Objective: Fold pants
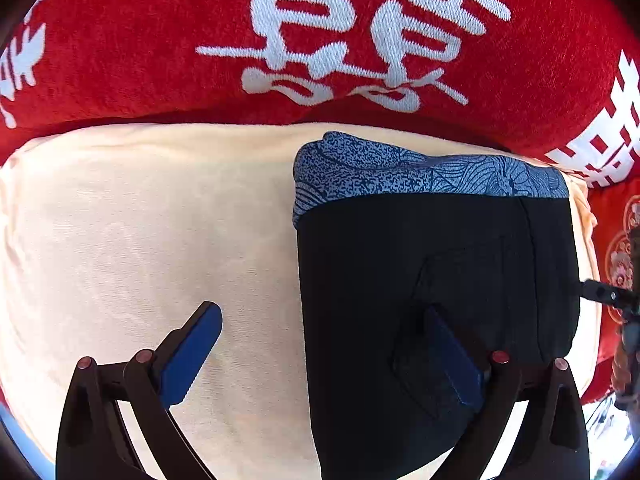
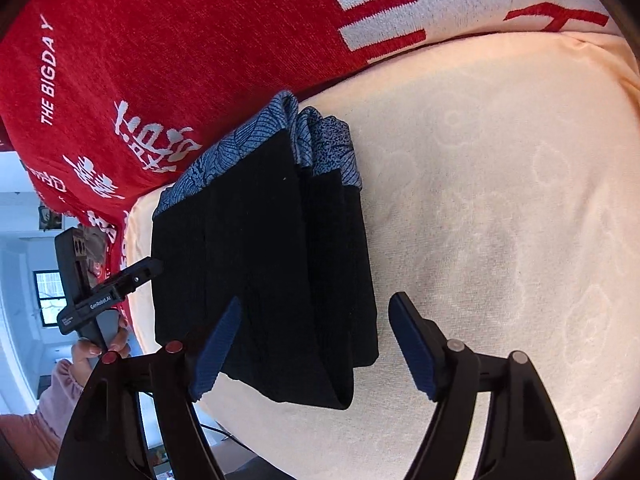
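The black pants [image 1: 436,280] lie folded into a compact stack on a cream cushion [image 1: 140,240], with a blue patterned waistband [image 1: 420,172] at the far end. In the right wrist view the stack [image 2: 260,280] shows several layers. My left gripper [image 1: 324,344] is open, one finger over the cushion, the other over the pants. My right gripper [image 2: 316,344] is open above the near edge of the stack. The other gripper shows in each view, at the stack's side edge in the left wrist view [image 1: 604,294] and in the right wrist view [image 2: 136,276].
A red backrest cover [image 1: 160,40] with white characters rises behind the cushion. Red fabric [image 1: 616,240] also lies beside the cushion. A hand in a pink sleeve [image 2: 80,360] holds the other gripper; a room with a window [image 2: 48,296] lies beyond.
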A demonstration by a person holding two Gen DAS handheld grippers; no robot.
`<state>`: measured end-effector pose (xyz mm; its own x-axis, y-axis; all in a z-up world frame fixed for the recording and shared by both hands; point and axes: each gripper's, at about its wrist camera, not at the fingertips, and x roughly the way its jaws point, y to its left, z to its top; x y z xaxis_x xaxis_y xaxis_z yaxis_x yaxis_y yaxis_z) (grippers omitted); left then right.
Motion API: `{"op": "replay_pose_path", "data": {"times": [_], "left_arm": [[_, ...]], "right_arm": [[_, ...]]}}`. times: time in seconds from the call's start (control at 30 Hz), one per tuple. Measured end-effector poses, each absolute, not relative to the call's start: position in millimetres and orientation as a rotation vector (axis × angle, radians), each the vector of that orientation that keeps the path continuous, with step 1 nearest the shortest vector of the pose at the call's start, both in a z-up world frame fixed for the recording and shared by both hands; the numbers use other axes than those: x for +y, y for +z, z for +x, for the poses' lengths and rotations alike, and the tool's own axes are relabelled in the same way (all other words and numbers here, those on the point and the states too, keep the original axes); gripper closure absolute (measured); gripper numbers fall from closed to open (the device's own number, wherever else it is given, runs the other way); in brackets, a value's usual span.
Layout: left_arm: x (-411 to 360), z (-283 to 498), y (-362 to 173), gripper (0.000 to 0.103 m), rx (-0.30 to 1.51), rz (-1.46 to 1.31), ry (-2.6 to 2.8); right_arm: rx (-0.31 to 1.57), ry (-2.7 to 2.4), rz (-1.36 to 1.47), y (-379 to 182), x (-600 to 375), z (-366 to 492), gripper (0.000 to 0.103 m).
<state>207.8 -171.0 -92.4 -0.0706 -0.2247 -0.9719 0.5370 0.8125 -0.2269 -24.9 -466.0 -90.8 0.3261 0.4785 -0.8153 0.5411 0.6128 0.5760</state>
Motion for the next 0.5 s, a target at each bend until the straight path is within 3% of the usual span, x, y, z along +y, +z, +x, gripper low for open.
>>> {"op": "replay_pose_path", "data": {"times": [0.5], "left_arm": [[-181,209,-134,0.002,1.588,0.135,-0.872]], "right_arm": [[1.235,0.242,1.174,-143,-480,-10,0.024]]}}
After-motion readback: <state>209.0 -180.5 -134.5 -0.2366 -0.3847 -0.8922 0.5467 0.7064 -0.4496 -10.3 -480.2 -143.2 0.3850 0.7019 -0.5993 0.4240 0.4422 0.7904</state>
